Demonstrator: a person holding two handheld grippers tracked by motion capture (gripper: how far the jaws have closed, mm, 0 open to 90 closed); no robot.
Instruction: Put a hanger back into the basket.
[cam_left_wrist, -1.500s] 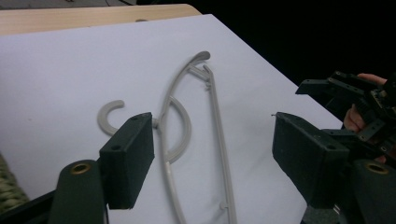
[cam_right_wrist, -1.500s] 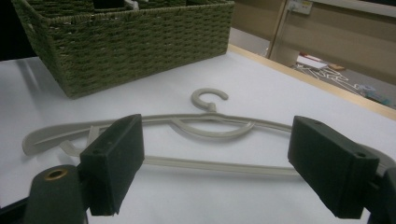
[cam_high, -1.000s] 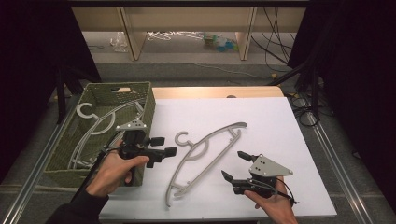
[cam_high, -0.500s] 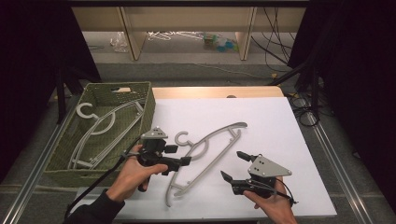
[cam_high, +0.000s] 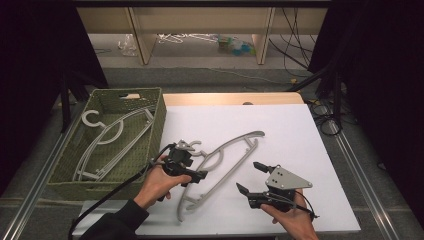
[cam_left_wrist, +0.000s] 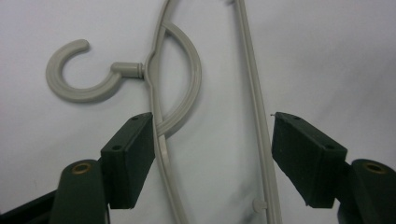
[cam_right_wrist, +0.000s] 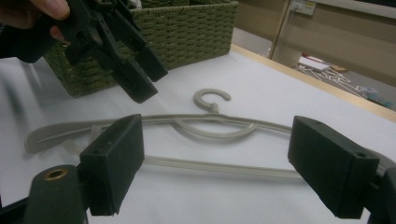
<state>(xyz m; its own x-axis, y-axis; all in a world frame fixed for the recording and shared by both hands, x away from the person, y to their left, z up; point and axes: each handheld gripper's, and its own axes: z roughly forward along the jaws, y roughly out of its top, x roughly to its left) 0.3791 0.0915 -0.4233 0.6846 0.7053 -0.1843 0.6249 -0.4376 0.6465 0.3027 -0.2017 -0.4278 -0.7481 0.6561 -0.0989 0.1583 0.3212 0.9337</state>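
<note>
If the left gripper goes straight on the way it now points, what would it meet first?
Most likely the grey hanger lying on the white table. The left gripper points down with open fingers set either side of the hanger's neck and lower bar. How much gap remains is hard to judge.

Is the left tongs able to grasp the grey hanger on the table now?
Probably yes: the left tongs hangs open right over the hanger, near its hook, with nothing between.

I see the white table brightly lit from overhead against dark surroundings; soft shadows, and my close jaws look slightly blurred.
</note>
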